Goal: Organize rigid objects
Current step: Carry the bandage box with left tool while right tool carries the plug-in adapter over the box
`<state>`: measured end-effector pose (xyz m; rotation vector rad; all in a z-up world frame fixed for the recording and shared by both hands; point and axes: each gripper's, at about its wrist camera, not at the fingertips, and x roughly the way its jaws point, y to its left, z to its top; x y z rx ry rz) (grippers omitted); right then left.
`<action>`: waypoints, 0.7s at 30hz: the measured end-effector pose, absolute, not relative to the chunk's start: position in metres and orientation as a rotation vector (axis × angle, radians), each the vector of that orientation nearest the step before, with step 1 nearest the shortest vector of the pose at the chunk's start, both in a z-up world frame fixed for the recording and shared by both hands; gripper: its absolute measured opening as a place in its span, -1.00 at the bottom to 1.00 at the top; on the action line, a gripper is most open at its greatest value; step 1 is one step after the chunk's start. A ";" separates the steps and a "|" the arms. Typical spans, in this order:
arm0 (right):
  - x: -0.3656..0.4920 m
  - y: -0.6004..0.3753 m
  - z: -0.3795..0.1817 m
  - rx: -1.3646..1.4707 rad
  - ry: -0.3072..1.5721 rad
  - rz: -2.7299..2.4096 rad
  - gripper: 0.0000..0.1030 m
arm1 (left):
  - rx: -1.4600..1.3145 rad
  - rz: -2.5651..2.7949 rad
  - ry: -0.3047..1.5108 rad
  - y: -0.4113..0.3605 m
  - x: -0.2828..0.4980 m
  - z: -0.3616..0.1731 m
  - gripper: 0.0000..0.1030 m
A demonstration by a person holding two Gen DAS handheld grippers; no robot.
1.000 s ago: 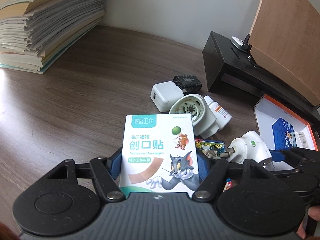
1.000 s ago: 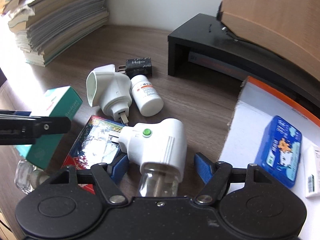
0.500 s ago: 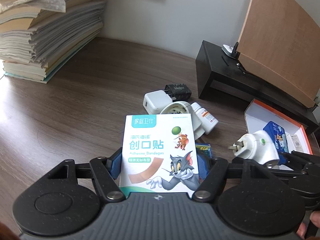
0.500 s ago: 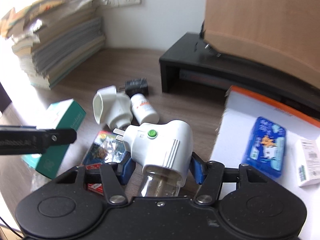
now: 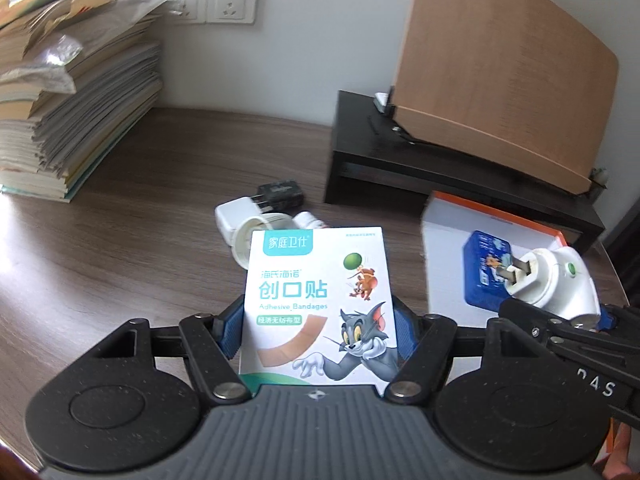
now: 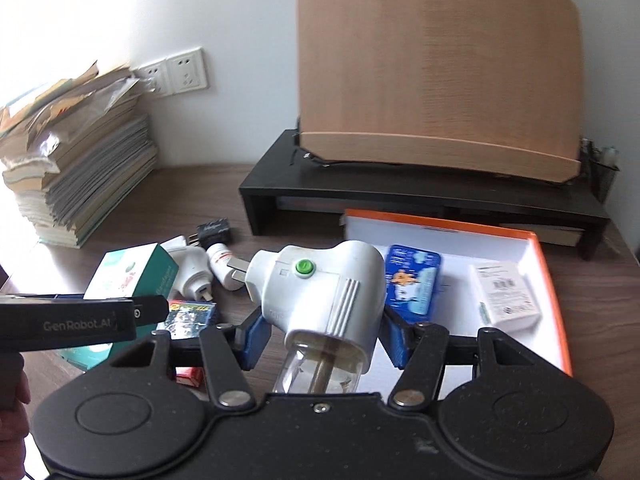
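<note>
bandage box (image 5: pixel 316 308) sits upright in the left gripper (image 5: pixel 318 328), jaws clamped on its sides, long axis pointing away, lifted off the worktop (image 5: pixel 160 208). right gripper (image 6: pixel 320 336) jaws pinch the white plug-in device (image 6: pixel 320 284), prongs aimed up-left, beside the orange-rimmed box (image 6: pixel 554 280).

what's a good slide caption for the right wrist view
Right gripper holds a white plug-in device above the desk, beside the orange-edged box.
</note>
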<state>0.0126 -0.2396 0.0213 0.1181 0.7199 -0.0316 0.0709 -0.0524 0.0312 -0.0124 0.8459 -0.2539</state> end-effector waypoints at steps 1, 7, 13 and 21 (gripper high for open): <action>0.008 -0.245 0.023 0.127 0.715 -0.043 0.35 | -0.002 -0.265 0.839 -0.058 0.068 0.033 0.38; -0.019 -0.272 0.033 0.157 0.690 -0.116 0.35 | 0.033 -0.336 0.829 -0.092 0.055 0.041 0.38; -0.040 -0.294 0.039 0.176 0.669 -0.177 0.35 | 0.062 -0.391 0.818 -0.121 0.044 0.045 0.38; -0.054 -0.311 0.037 0.192 0.668 -0.214 0.35 | 0.070 -0.432 0.815 -0.144 0.034 0.041 0.38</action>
